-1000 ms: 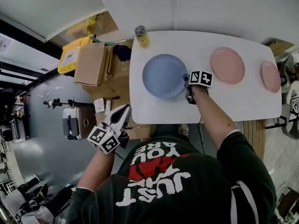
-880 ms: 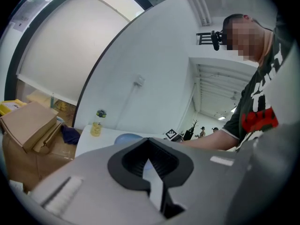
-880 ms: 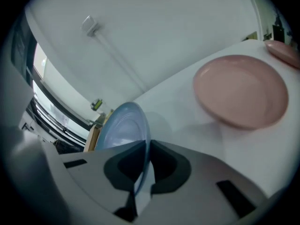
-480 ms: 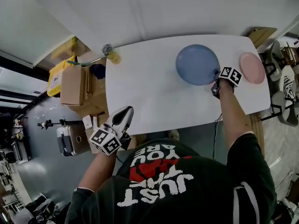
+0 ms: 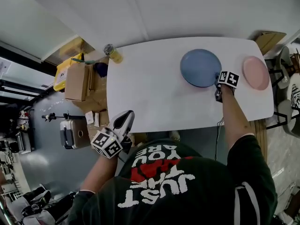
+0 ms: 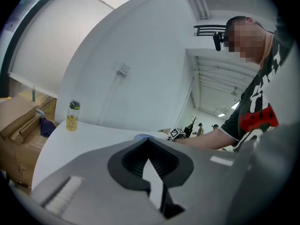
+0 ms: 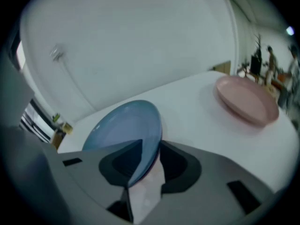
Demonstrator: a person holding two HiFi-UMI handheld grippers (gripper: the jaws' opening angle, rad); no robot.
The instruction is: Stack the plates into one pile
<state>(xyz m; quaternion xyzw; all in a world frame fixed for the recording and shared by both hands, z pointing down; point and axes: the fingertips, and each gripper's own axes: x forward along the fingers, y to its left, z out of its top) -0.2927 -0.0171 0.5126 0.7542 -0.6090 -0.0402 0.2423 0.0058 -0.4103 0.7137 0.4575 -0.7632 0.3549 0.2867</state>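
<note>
A blue plate (image 5: 200, 68) lies on the white table (image 5: 150, 97), right of centre. In the right gripper view the blue plate (image 7: 124, 130) has a thin pink edge showing under its near rim. A smaller pink plate (image 5: 256, 72) (image 7: 246, 100) sits alone further right. My right gripper (image 5: 218, 81) (image 7: 143, 161) is at the blue plate's near-right rim. Its jaws are opening, with the rim still between them and a gap on one side. My left gripper (image 5: 123, 122) (image 6: 150, 172) hangs off the table's near-left edge, shut and empty.
A yellow bottle (image 5: 112, 53) (image 6: 72, 116) stands at the table's far left corner. Cardboard boxes (image 5: 77, 81), a yellow bin (image 5: 63, 67) and a case (image 5: 72, 134) sit on the floor to the left. Chair legs show past the table's right end.
The right gripper carried the blue plate from the table's left to the right, over where the larger pink plate lay. Its jaws have widened. The left gripper stayed put.
</note>
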